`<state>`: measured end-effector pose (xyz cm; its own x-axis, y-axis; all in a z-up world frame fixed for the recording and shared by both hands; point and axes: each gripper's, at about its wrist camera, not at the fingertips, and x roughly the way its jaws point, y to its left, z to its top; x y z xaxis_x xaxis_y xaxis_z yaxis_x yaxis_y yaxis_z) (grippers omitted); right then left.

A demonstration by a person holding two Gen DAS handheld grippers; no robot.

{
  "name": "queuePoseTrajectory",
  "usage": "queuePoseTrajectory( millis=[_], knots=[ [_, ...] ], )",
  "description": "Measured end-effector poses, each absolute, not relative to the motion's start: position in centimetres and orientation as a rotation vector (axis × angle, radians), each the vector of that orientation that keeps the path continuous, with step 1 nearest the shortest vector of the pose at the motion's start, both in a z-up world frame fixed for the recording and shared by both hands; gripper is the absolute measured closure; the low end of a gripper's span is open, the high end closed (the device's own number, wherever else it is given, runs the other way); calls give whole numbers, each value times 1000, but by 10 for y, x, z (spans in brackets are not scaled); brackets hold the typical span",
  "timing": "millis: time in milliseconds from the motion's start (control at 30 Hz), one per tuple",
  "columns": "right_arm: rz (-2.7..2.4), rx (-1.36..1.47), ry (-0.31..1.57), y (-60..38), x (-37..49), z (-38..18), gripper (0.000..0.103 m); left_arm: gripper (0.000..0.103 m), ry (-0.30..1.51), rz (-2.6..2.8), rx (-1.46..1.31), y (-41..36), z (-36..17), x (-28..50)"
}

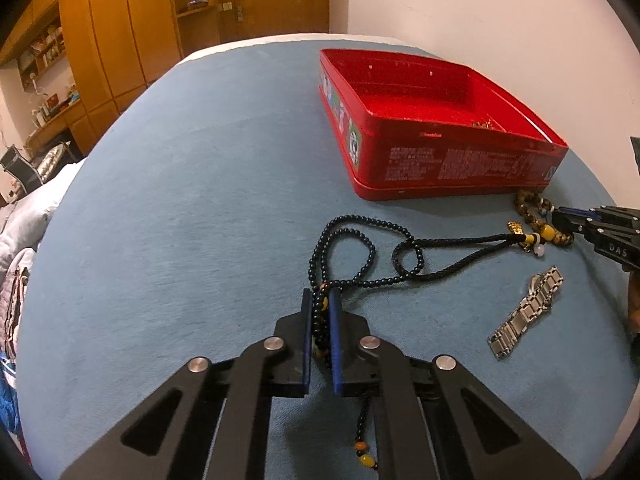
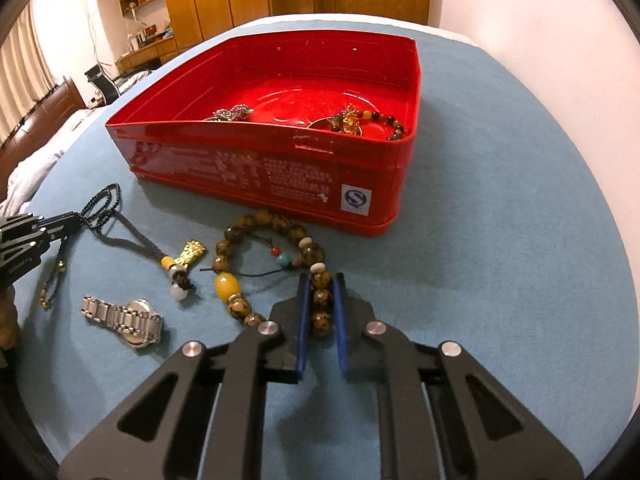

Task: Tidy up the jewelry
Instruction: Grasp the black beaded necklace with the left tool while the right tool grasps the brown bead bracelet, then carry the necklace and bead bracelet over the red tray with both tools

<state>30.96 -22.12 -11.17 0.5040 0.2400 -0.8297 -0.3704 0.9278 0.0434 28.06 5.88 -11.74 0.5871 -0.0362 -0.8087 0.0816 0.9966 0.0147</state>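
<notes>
A red tin box [image 1: 460, 160] [image 2: 256, 176] sits on the blue cloth and holds a beaded bracelet [image 2: 376, 118] and a silver piece [image 2: 232, 114]. My left gripper [image 1: 321, 296] is shut on the black bead necklace [image 1: 360, 248], whose cord ends in a gold pendant [image 2: 191, 254]. My right gripper [image 2: 322, 280] is shut on the brown bead bracelet [image 2: 280, 224] with a yellow bead, just in front of the box. A silver watch [image 1: 528, 312] [image 2: 124, 316] lies flat between the grippers.
The blue cloth [image 1: 200, 200] covers a rounded surface that drops off at the left onto bedding [image 1: 24, 240]. Wooden cabinets [image 1: 120, 40] and a white wall [image 1: 480, 0] stand behind.
</notes>
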Motion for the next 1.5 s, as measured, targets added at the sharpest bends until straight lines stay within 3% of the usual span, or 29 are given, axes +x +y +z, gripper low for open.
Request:
queuePoseTrajectory(
  millis=[1500],
  knots=[
    [467,-190,689,-219,237,29,93,98,649,-136,162,32,44,209]
  ],
)
